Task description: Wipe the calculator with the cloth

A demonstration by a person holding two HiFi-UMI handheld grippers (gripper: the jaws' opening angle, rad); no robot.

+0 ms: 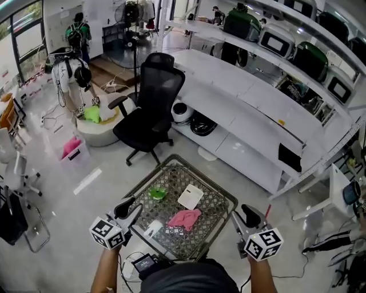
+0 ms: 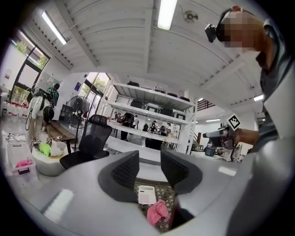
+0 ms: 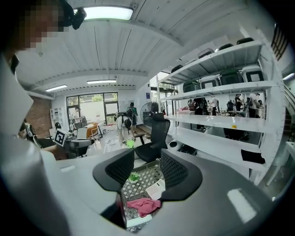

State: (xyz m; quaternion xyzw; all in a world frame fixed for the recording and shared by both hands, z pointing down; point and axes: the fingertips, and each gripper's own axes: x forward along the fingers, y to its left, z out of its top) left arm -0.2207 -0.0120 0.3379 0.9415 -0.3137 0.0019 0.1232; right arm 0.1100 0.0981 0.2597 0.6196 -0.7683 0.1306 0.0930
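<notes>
Logged a small table (image 1: 226,197) with a patterned lattice top low in the head view, standing on pale glossy floor (image 1: 63,212). Found the calculator (image 1: 190,196) lying flat, right of the top's centre. Found the pink cloth (image 1: 184,218) crumpled just beside it on the near side; couldn't tell whether touching. Spotted 1 green item (image 1: 157,193) left of the calculator and 1 white item (image 1: 153,229) at the near-left edge. Read the left gripper (image 1: 130,210) over the near-left corner, jaws apart, nothing between them. Read the right gripper (image 1: 243,220) off the near-right corner, jaws likewise spread and empty. Held both clear of cloth and calculator. Beyond the table, noted 1 black mesh office chair (image 1: 150,109), a long white counter (image 1: 240,109) along the right, and white shelving (image 1: 297,40) above it carrying dark boxy units. Saw a standing fan (image 1: 130,14) and a person (image 1: 77,31) far back left, plus a bin (image 1: 72,147) with pink contents on the floor at left.
</notes>
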